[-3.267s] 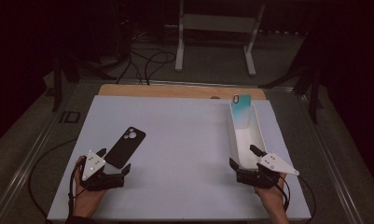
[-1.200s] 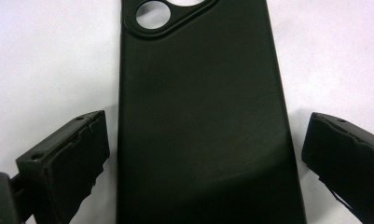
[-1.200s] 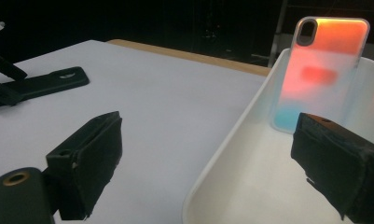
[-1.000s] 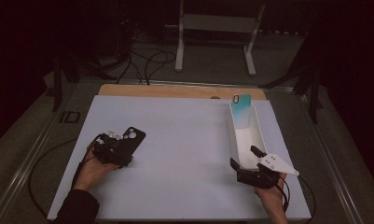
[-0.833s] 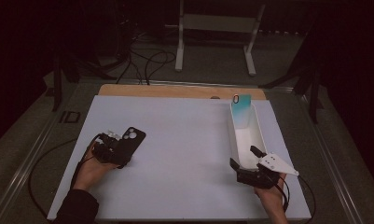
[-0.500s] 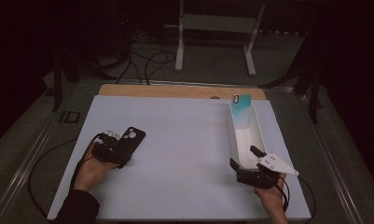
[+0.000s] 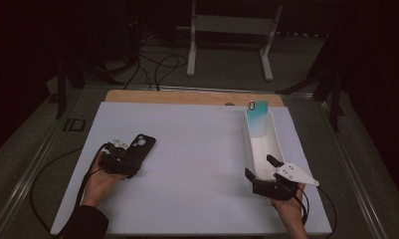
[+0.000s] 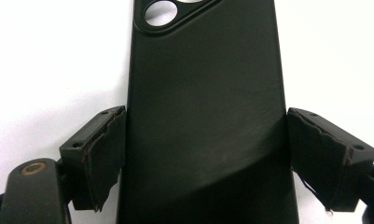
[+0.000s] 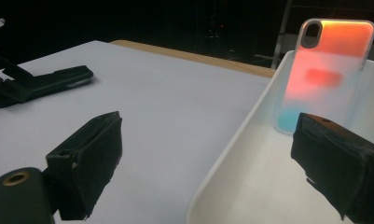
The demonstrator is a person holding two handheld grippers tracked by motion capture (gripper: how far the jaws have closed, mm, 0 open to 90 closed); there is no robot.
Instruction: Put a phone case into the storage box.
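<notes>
Seen from the high view, a white board (image 7: 202, 164) with a bare wooden strip (image 7: 187, 97) at its far edge lies in a dark room, cables (image 7: 154, 62) and a white metal stand (image 7: 232, 30) on the floor beyond, while the left gripper (image 7: 118, 162) sits at a black phone case (image 7: 136, 152) near the board's left side. In the left gripper view, the jaws, just closing, clasp the case's two long edges as it lies flat on the white surface. In the right gripper view, the right gripper (image 9: 212, 163) stands spread and empty astride the wall of a white tray (image 9: 231, 154), where a pink-orange phone case (image 9: 322, 70) leans upright at the far end.
</notes>
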